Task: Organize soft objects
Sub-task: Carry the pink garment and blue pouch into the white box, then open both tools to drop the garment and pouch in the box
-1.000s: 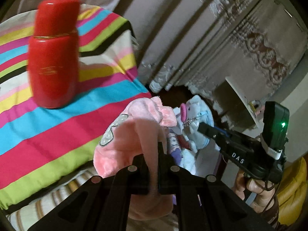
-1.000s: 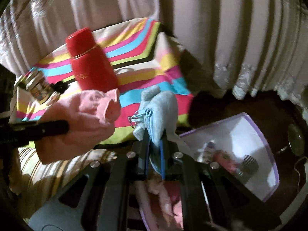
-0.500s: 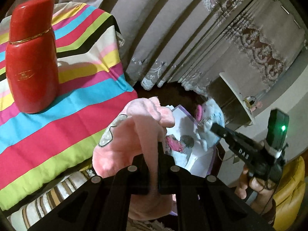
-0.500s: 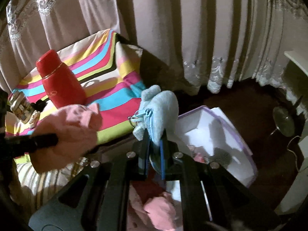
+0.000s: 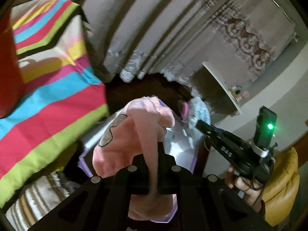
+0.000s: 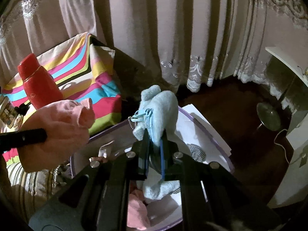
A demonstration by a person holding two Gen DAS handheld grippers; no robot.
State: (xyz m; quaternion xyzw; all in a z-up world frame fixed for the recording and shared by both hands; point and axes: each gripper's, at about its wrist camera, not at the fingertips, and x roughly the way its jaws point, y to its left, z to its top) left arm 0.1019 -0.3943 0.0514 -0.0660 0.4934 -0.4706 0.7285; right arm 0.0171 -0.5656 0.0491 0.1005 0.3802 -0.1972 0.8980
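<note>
My left gripper [image 5: 153,144] is shut on a pink plush toy [image 5: 125,140], held above a white box with a purple rim [image 5: 84,163]. The pink toy also shows at the left of the right wrist view [image 6: 57,134]. My right gripper [image 6: 155,134] is shut on a light blue plush pouch with a zipper and bead chain [image 6: 161,109], held over the same box [image 6: 211,134]. The pouch [image 5: 198,111] and right gripper [image 5: 204,127] show in the left wrist view, beyond the pink toy. Pink soft items [image 6: 136,211] lie inside the box.
A bed with a striped colourful cover [image 6: 92,80] is at the left, with a red bottle [image 6: 38,84] standing on it. Beige curtains [image 6: 173,38] hang behind. A dark floor [image 6: 231,105], a fan base [image 6: 269,117] and white furniture [image 6: 288,61] are at the right.
Both grippers have moved right, away from the bed and over the white box, each still holding its toy. The red bottle has slid toward the left edge of both views.
</note>
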